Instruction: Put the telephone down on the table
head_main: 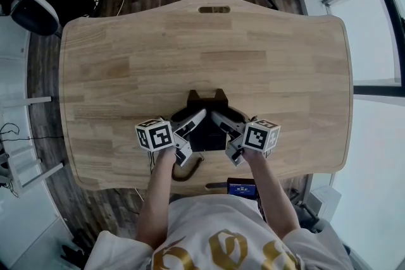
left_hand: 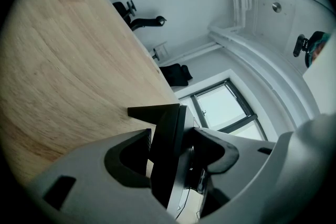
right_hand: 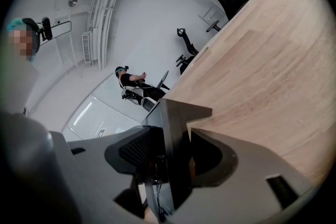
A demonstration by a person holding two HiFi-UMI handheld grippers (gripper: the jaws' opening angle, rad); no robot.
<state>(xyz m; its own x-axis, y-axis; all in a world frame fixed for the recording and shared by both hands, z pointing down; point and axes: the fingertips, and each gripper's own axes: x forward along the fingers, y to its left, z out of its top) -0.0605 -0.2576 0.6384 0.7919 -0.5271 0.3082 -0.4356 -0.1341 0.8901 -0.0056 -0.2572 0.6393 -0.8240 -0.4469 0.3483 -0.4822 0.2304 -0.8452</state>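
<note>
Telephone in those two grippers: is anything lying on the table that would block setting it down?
Nothing visible does. The left gripper and right gripper clamp the telephone over the table, and the wood around it shows nothing else. Only a dark cord curls at the near edge, on the person's side.

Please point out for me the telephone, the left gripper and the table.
telephone point(head_main: 205, 131): head view, middle of its black body.
left gripper point(left_hand: 172, 136): left gripper view, midway between its fingertips, which are shut on the telephone.
table point(head_main: 190, 47): head view, bare wood of its top.
</note>
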